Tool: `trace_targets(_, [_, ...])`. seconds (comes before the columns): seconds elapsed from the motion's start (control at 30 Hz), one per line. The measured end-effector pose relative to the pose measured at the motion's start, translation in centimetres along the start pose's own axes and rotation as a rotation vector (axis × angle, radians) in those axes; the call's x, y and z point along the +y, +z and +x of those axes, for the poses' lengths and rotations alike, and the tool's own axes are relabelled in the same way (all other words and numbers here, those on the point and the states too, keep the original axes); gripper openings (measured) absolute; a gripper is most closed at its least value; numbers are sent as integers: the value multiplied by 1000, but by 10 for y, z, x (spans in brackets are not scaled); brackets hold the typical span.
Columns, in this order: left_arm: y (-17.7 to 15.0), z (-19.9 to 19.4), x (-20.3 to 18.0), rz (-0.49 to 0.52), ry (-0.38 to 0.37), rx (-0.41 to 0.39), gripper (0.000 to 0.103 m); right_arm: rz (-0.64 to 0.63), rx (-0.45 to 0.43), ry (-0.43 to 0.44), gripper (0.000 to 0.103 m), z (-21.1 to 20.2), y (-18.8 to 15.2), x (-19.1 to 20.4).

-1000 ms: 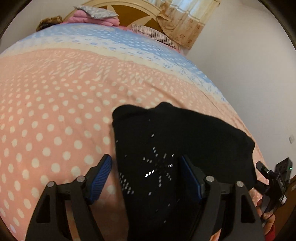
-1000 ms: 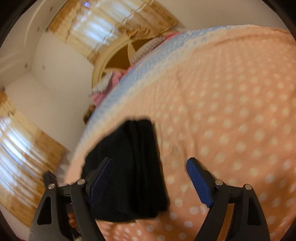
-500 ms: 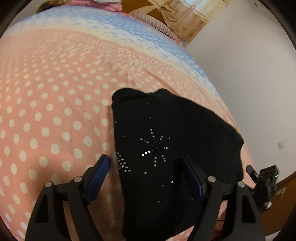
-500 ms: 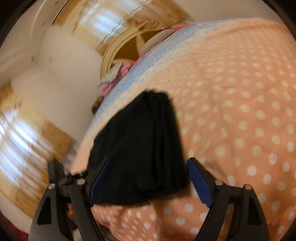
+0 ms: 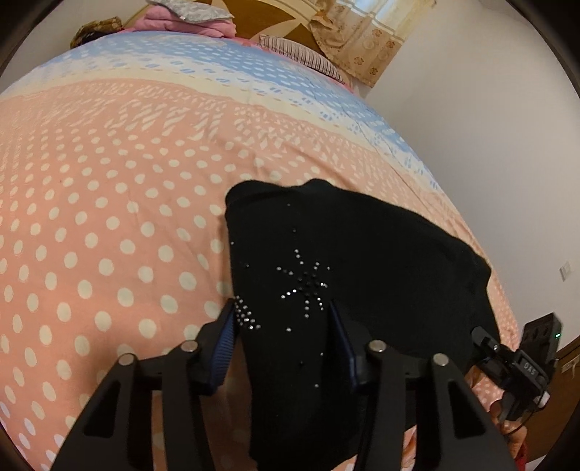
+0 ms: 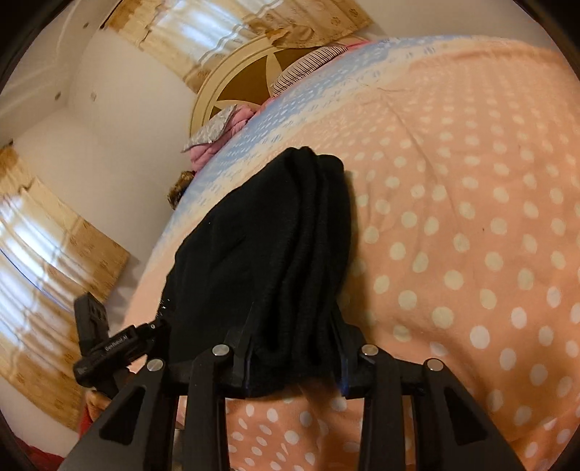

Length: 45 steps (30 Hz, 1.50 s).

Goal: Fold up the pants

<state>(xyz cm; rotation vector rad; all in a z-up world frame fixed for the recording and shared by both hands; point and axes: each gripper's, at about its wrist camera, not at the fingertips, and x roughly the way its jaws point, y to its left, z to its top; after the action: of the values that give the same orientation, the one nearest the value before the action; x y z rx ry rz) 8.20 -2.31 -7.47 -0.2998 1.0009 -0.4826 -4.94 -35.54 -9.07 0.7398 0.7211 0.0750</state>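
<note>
Left wrist view: the folded black pants (image 5: 355, 261) lay on the pink polka-dot bedspread (image 5: 108, 224), close to the near edge of the bed. The left gripper (image 5: 281, 315) straddled the near end of the bundle, its jaws closing with the fabric between them; the blue pads touched the cloth on both sides. Only this view showed the rhinestone star (image 5: 306, 280) sewn on the upper layer. The right gripper (image 5: 514, 362) appeared at the far right edge, at the other end of the pants, with a part of a hand below it. A striped pillow (image 5: 301, 54) and a pink bundle (image 5: 188, 21) lay at the head of the bed.

Right wrist view: the right gripper (image 6: 295, 335) was closing on the opposite end of the pants (image 6: 275, 246), and its pads pressed into the stacked folds. Only this view showed the layered fold edges running lengthwise. The left gripper (image 6: 105, 344) appeared at the lower left, beside the bundle. Curtains (image 6: 47, 275) and the round headboard (image 6: 239, 87) stood behind.
</note>
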Motion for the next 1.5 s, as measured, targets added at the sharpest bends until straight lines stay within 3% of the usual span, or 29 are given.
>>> trace_targets(0.1, [-1,-4,-3,9,6,-18,37,12,2,3,34,-1,-2,0])
trace_targets(0.17, [-1,-11,-10,47,15,-50,19,-69,4,-65,33,-1,-2,16])
trace_targets(0.23, [0,-19,-17,75,-33,-73,19,-108,-6,-71,31,-6,-3,29])
trace_targets(0.33, [2,-27,-25,115,-14,-116,19,-146,-58,-12,31,-24,2,51])
trace_targets(0.5, [10,-39,-15,76,-46,-146,19,-222,-88,24,30,-37,12,85])
trace_targets(0.63, [29,-58,-2,53,-24,-215,19,-297,-75,99,30,-28,24,121])
trace_targets(0.8, [57,-95,29,18,54,-335,19,-373,-58,196,30,3,42,162])
trace_targets(0.93, [85,-123,65,-3,167,-427,19,-421,-38,310,30,54,58,204])
trace_targets(1.07, [104,-118,107,-36,292,-439,19,-450,9,347,30,121,63,226])
trace_targets(1.23, [99,-61,162,-66,444,-298,20,-448,132,234,31,221,49,218])
trace_targets(1.3, [89,-40,180,-95,482,-256,30,-507,182,90,31,258,33,214])
trace_targets(1.37, [89,-44,186,-132,451,-283,38,-497,213,66,33,265,35,211])
trace_targets(1.43, [90,-43,188,-154,474,-291,51,-489,214,64,38,264,39,209])
trace_targets(1.5, [91,-37,188,-158,485,-278,52,-473,221,65,40,267,40,204])
